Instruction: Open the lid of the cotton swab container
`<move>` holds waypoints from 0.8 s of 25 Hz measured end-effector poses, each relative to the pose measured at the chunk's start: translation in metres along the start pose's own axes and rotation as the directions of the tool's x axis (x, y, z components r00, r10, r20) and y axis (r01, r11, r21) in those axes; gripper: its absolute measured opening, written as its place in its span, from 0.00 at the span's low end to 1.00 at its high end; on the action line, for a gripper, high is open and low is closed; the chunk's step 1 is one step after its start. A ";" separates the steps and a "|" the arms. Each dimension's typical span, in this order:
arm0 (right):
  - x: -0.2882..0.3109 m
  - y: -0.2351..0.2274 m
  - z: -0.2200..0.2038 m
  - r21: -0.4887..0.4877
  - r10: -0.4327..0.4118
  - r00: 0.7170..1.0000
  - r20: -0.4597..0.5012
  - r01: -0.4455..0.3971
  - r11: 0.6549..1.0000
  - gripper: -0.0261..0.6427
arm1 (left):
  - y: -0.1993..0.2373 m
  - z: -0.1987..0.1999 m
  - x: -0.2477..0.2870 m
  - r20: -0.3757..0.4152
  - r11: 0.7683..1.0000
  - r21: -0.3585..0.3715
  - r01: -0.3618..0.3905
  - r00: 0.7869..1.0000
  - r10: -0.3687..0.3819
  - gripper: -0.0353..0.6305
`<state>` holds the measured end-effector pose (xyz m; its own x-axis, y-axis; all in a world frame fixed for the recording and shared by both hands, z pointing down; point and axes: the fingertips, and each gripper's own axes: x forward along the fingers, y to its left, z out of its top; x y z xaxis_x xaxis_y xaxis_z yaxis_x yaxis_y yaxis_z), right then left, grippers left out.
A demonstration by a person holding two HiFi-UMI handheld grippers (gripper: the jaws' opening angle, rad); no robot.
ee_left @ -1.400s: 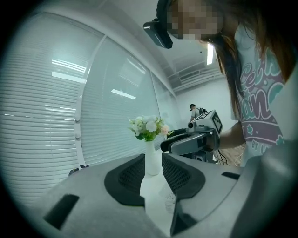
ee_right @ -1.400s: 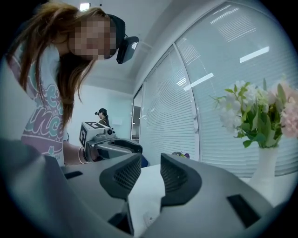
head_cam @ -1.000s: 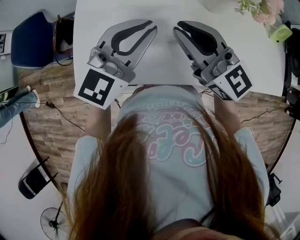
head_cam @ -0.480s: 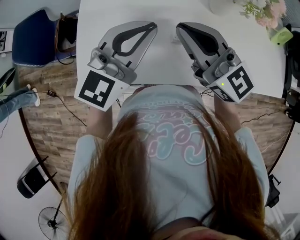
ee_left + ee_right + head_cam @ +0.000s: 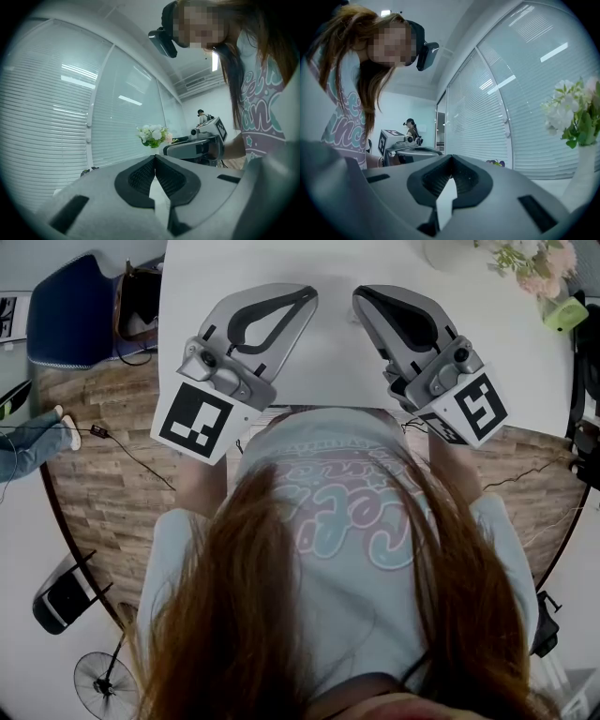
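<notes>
A white table [image 5: 328, 362] fills the top of the head view, set on a wood-plank floor [image 5: 103, 446] in a bright room with long window blinds [image 5: 47, 117]. At the far left a blue chair [image 5: 70, 310] is drawn up to the table's edge. Moving right, my left gripper [image 5: 312, 292] rests level over the table with its tip pointing inward. Its own view shows the two dark ribbed pads pressed together with nothing between them. Just across a narrow gap, my right gripper [image 5: 356, 292] mirrors it. Its pads also meet at the tip, and it holds nothing. Farther right, at the table's far corner, stands a bunch of pale flowers [image 5: 525, 263] with a small green object [image 5: 565, 310] beside it. I cannot make out the cotton swab container in any view. The bare white surface ahead of my two tools is washed out, so if the container sits there I cannot pick it out. As I judge it, the task has not begun, since nothing is gripped and no lid has been touched. I have yet to find the container, spread one tool to steady its body, and use the other to lift or flip the lid.
</notes>
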<state>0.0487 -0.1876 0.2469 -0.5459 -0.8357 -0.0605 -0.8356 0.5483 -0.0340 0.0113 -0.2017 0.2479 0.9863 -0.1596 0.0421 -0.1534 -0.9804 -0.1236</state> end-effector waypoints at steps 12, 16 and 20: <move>0.003 0.013 -0.003 -0.002 0.001 1.000 -0.010 -0.001 1.000 0.04 | -0.004 -0.003 -0.012 -0.005 1.000 -0.008 -0.004 1.000 0.004 0.07; 0.001 0.013 -0.001 -0.003 0.001 1.000 -0.007 -0.001 1.000 0.05 | -0.006 -0.002 -0.013 -0.006 1.000 -0.010 -0.002 1.000 0.002 0.07; 0.000 0.012 0.001 -0.003 -0.003 1.000 -0.003 0.003 1.000 0.04 | -0.005 -0.002 -0.011 -0.003 1.000 -0.012 0.001 1.000 -0.001 0.07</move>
<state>0.0388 -0.1814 0.2454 -0.5434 -0.8375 -0.0571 -0.8375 0.5455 -0.0309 0.0012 -0.1949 0.2497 0.9863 -0.1587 0.0456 -0.1528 -0.9819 -0.1118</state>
